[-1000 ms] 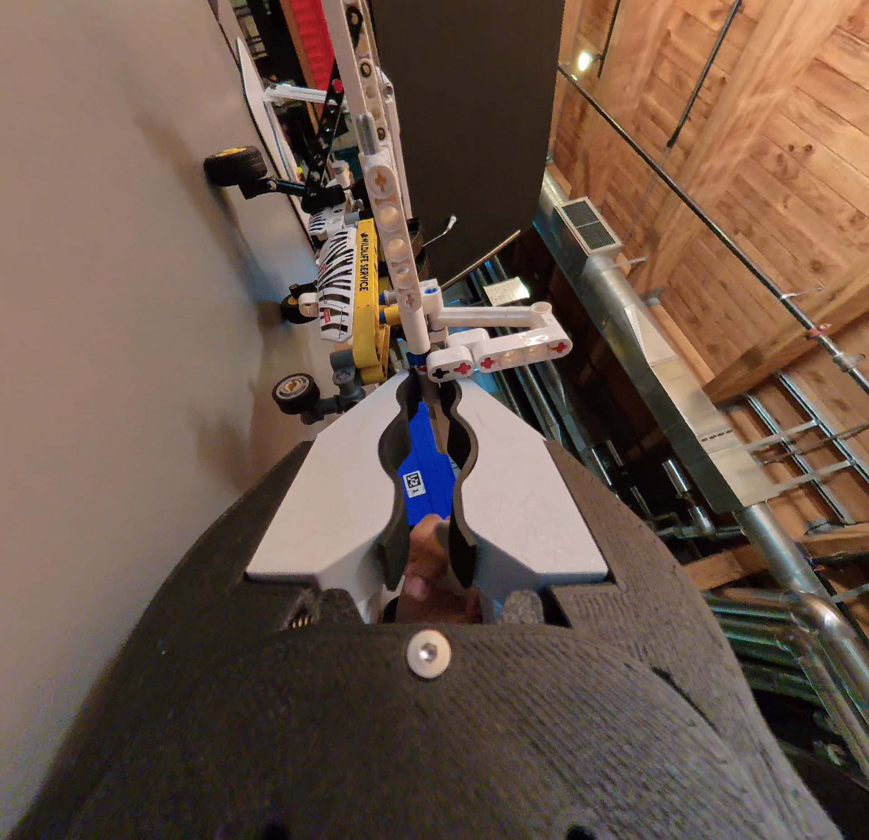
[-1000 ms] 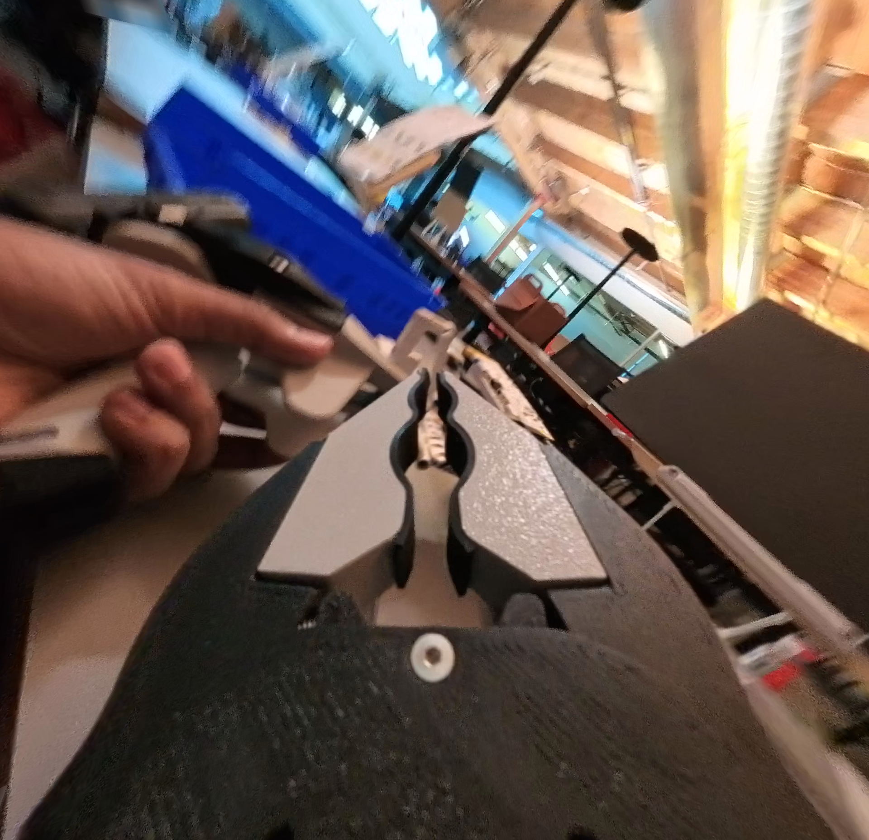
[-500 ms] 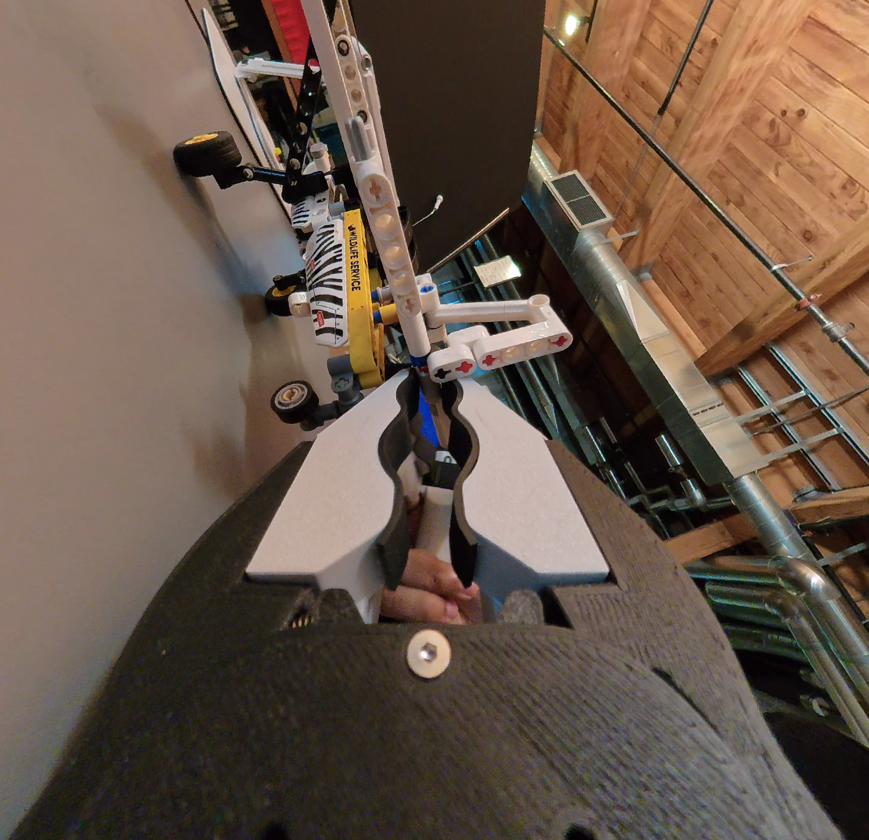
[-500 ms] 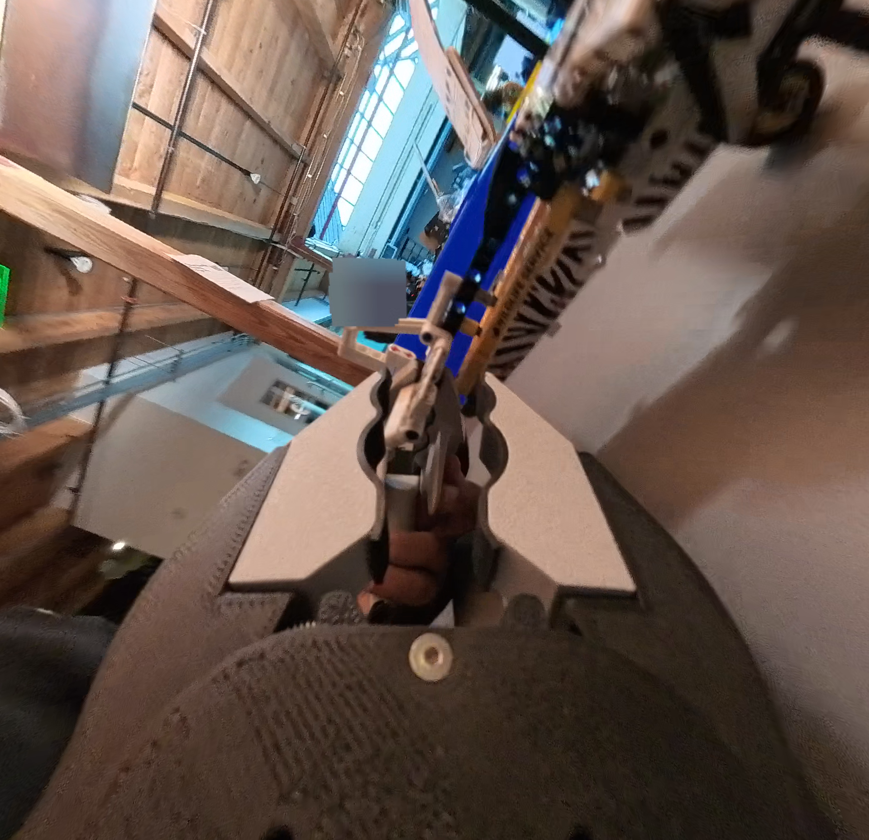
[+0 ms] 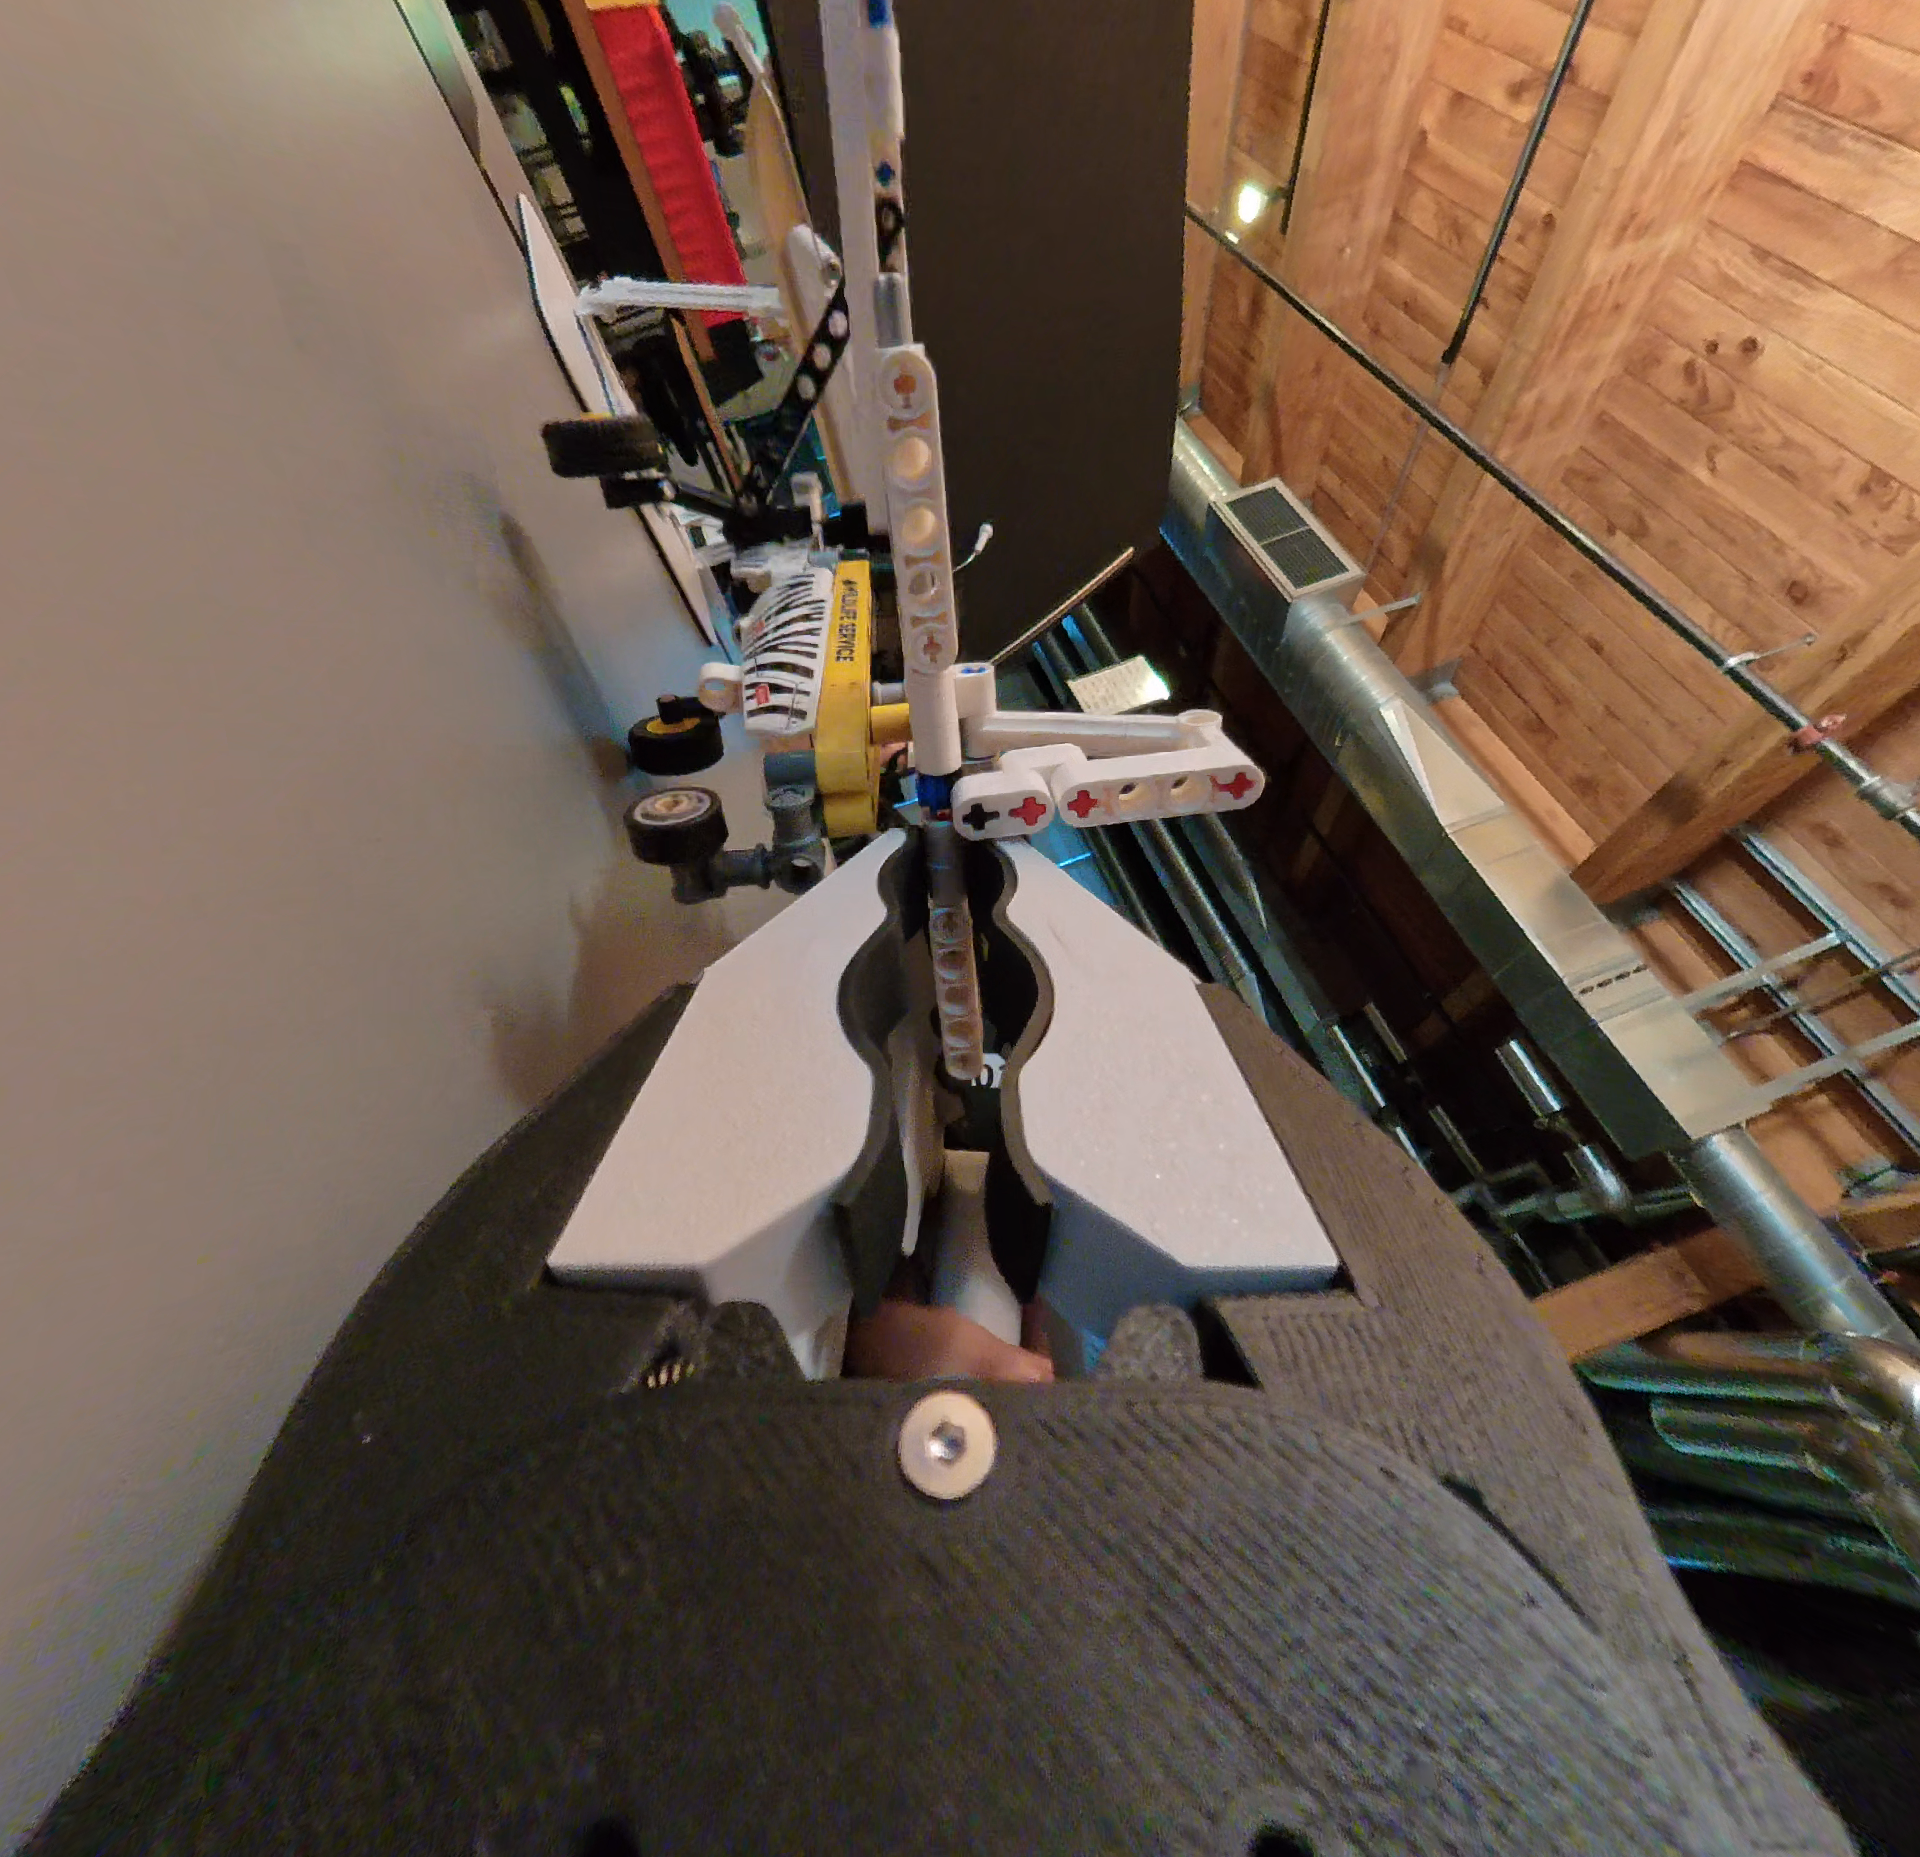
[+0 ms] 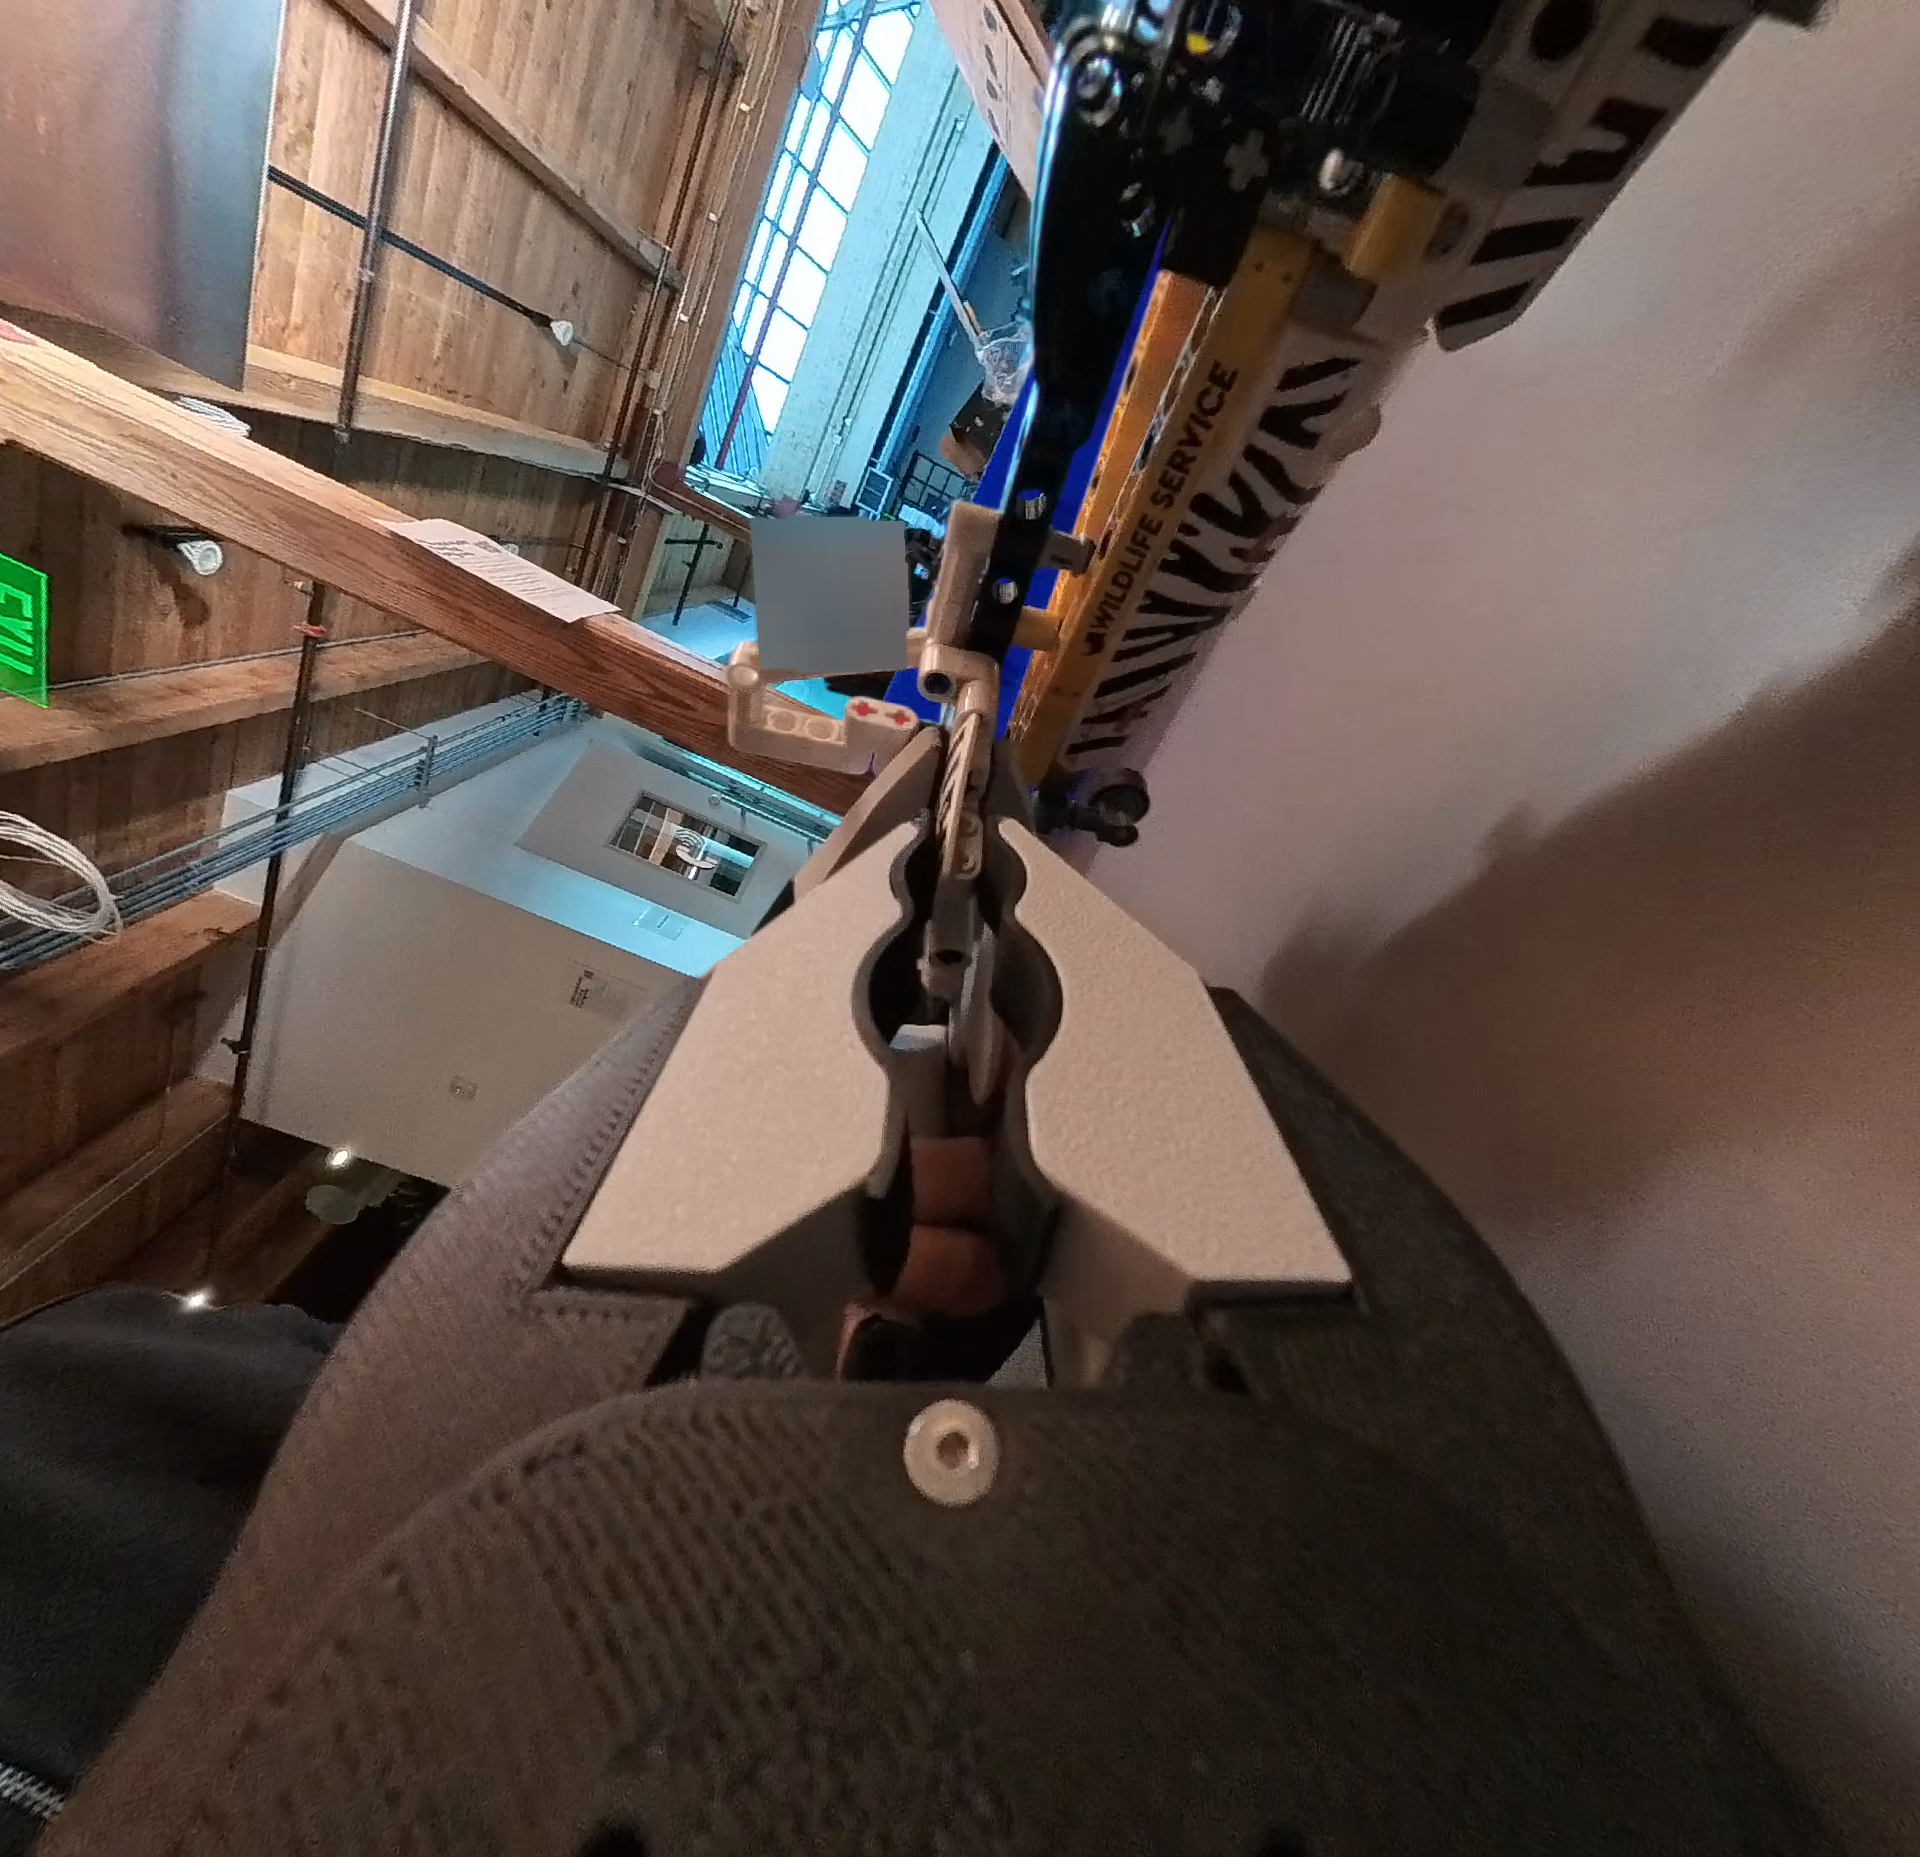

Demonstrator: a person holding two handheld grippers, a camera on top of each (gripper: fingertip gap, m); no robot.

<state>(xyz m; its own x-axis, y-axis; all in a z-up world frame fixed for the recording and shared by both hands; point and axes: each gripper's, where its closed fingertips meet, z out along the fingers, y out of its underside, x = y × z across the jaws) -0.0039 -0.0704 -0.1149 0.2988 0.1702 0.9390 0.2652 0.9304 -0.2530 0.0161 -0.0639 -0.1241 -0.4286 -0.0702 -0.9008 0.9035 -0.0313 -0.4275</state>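
Left jaws: left gripper (image 5: 948, 851) closed on a grey rod (image 5: 943, 872) at the tail of the toy aircraft (image 5: 821, 685)
Right jaws: right gripper (image 6: 961, 851) closed on a striped beam (image 6: 961, 768) of the same model
Aircraft: yellow, zebra-striped, wheels (image 5: 673, 820) against the pale surface (image 5: 260, 664)
Nearby: white holed beams (image 5: 1153, 789) jutting sideways
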